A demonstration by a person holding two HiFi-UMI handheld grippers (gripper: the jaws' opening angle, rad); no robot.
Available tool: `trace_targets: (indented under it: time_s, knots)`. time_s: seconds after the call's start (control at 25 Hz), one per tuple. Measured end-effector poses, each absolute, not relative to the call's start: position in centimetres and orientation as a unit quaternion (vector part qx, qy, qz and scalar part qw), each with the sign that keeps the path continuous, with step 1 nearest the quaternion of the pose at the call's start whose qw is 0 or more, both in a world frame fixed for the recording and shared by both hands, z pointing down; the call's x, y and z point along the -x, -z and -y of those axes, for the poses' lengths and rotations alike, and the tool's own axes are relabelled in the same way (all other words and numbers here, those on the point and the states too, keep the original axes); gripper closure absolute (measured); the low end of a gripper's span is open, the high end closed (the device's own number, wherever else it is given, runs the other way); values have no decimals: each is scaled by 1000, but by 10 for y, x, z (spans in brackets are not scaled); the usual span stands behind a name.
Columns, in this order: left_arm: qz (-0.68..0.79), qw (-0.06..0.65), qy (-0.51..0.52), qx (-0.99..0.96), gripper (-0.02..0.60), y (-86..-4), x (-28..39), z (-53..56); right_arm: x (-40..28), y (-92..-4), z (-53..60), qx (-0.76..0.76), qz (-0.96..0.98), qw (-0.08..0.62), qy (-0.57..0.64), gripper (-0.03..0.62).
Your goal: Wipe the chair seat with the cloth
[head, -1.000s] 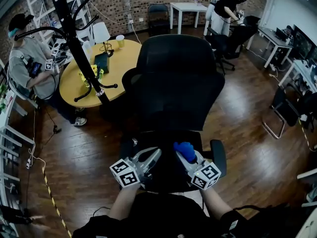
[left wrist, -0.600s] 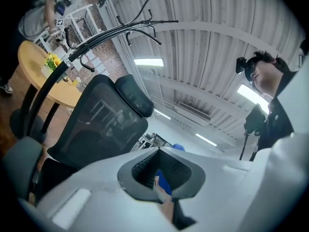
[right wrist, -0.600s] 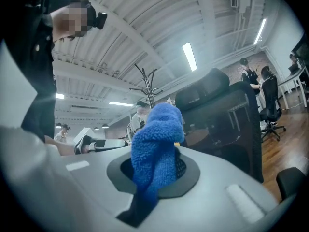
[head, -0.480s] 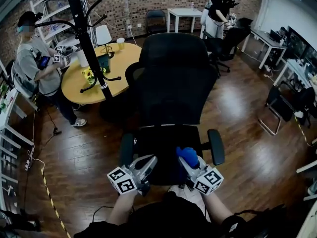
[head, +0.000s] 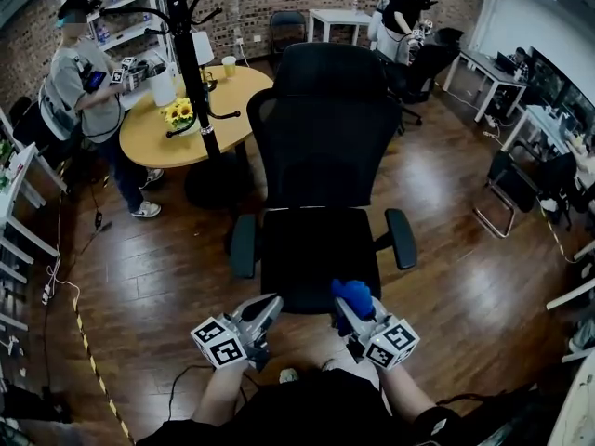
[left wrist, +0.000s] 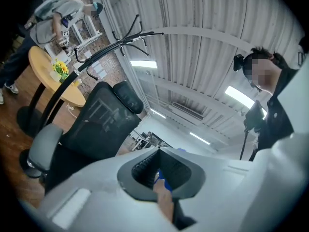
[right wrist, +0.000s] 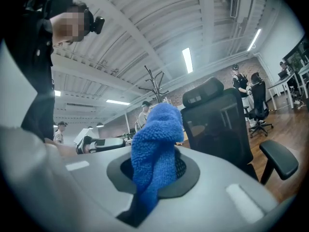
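Two hand-held tools hover at the front edge of a black office chair, seen from above. Far left, a person (head: 79,86) stands by a round yellow desk (head: 153,137), with a black coat stand (head: 191,59) rising beside it. Nearer the wearer, the left tool (head: 263,307) points at the seat's front left corner. Its jaws are drawn close together with nothing between them. The chair seat (head: 316,254) lies bare in the middle, between two armrests (head: 401,238). To the right, the right tool (head: 350,307) is clamped on a bunched blue cloth (head: 354,291). The cloth sticks out past the jaw tips and sits over the seat's front right edge; whether it touches the fabric cannot be told. Wiping seems about to begin rather than under way. The next move likely calls for lowering the cloth flat onto the seat and sweeping it across with even pressure, with the left tool kept out of the way.
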State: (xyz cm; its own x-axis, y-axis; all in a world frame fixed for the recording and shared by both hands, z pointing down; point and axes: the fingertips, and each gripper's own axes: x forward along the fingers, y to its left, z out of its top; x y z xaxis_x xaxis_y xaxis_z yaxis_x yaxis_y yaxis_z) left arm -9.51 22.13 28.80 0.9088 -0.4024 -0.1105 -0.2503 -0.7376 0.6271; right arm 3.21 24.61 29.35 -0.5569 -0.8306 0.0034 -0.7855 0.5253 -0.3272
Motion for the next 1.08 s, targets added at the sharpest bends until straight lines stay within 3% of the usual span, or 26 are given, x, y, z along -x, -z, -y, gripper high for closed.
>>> trace_targets:
  time_s: [0.2, 0.6, 1.08]
  knots:
    - [191, 309, 133, -922, 580, -282, 94, -237, -36, -286, -262, 459, -873, 85, 140, 559]
    - [145, 282, 127, -940, 580, -256, 26, -260, -74, -280, -294, 468, -869, 99, 130, 559]
    - [166, 276, 137, -937, 580, -251, 44, -261, -70, -270, -292, 465, -872, 95, 120, 559]
